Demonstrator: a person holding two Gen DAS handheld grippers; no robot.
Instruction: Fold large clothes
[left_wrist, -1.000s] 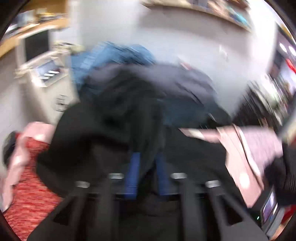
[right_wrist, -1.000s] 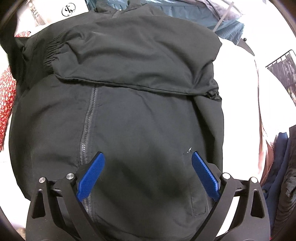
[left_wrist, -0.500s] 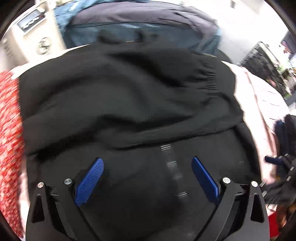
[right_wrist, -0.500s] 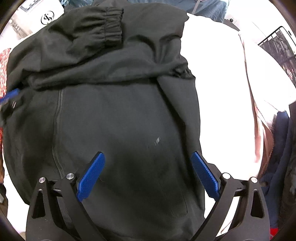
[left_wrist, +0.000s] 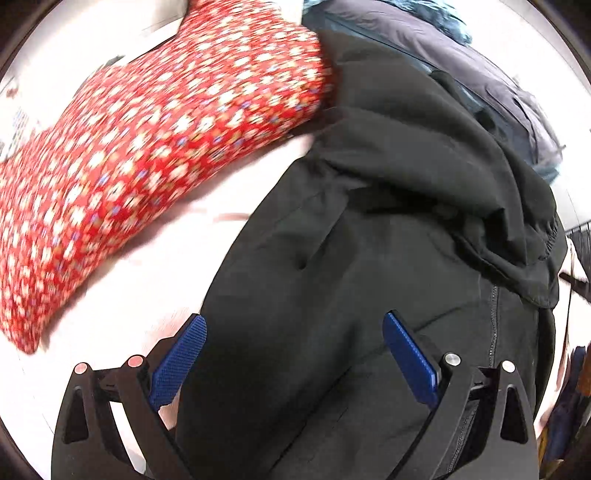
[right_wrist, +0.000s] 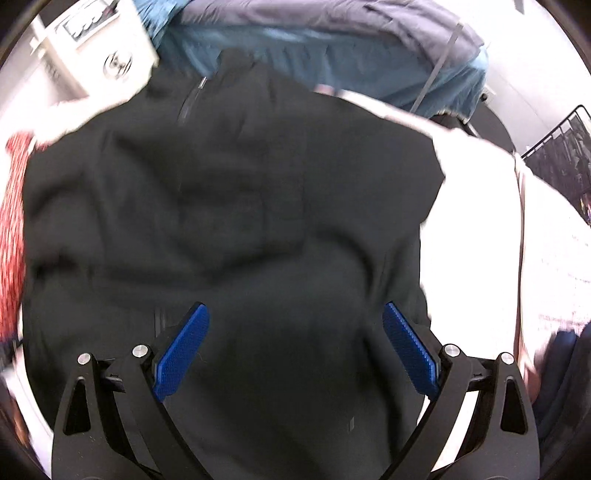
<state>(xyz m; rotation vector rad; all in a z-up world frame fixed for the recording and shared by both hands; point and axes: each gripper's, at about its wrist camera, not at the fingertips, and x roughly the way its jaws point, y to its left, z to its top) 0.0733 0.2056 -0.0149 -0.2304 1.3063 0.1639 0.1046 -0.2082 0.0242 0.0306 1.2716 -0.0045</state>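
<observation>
The black jacket (left_wrist: 369, 258) lies spread on a white surface (left_wrist: 155, 266), right under both claws. The left gripper (left_wrist: 291, 325) is spread wide and pinches nothing; it hangs over the jacket's edge, next to a red dress with small flowers (left_wrist: 147, 129). Only this view shows the dress well, and a sleeve with a stretchy cuff (left_wrist: 550, 236) folded across the jacket.

The right gripper (right_wrist: 295, 317) is spread wide too, with nothing between its blue pads. Its view shows the zipper pull (right_wrist: 202, 82) near the collar, a pile of blue clothes (right_wrist: 332, 48) behind, a black wire rack (right_wrist: 557, 147), and a white box (right_wrist: 107, 48) with a round mark too blurry to read.
</observation>
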